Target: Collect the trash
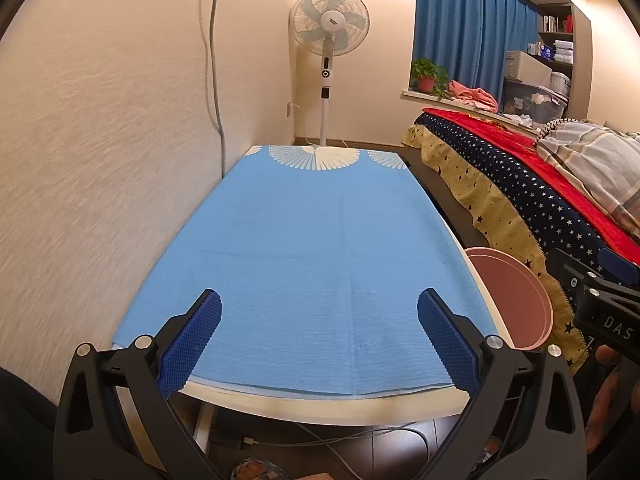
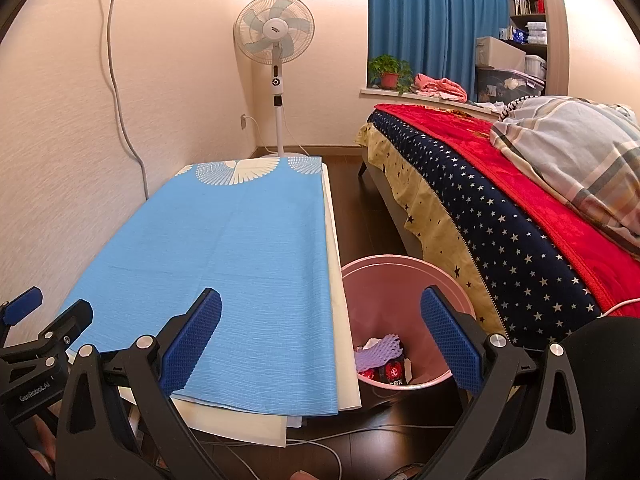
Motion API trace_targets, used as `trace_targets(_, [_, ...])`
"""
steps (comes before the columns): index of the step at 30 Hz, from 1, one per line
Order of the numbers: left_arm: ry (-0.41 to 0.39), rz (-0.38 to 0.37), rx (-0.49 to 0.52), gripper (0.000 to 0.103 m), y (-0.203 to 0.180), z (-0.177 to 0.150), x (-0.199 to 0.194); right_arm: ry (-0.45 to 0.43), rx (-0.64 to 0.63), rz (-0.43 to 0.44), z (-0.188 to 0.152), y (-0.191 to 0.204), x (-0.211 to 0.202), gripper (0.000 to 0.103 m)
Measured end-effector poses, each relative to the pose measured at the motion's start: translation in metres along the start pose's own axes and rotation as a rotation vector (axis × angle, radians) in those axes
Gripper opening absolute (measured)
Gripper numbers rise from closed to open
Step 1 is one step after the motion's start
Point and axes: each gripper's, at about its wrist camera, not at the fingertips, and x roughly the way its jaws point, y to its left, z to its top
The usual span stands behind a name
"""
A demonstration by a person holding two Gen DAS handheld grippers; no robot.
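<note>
A pink trash bin stands on the floor between the table and the bed; its rim also shows in the left wrist view. Inside it lie a purple foam net, a red packet and some white scraps. My right gripper is open and empty, above the table's near right corner and the bin. My left gripper is open and empty over the near end of the blue tablecloth. The left gripper also shows at the left edge of the right wrist view.
The table runs along the left wall. A bed with star-patterned cover and red blanket stands to the right. A standing fan is at the far end. Cables lie on the floor under the table's near edge.
</note>
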Motion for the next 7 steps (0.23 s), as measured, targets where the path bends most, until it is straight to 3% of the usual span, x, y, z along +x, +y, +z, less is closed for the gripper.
trace_targets(7, [0.008, 0.006, -0.007, 0.095, -0.0009, 0.0013, 0.0018, 0.001, 0.001, 0.0, 0.0, 0.0006, 0.0008, 0.098])
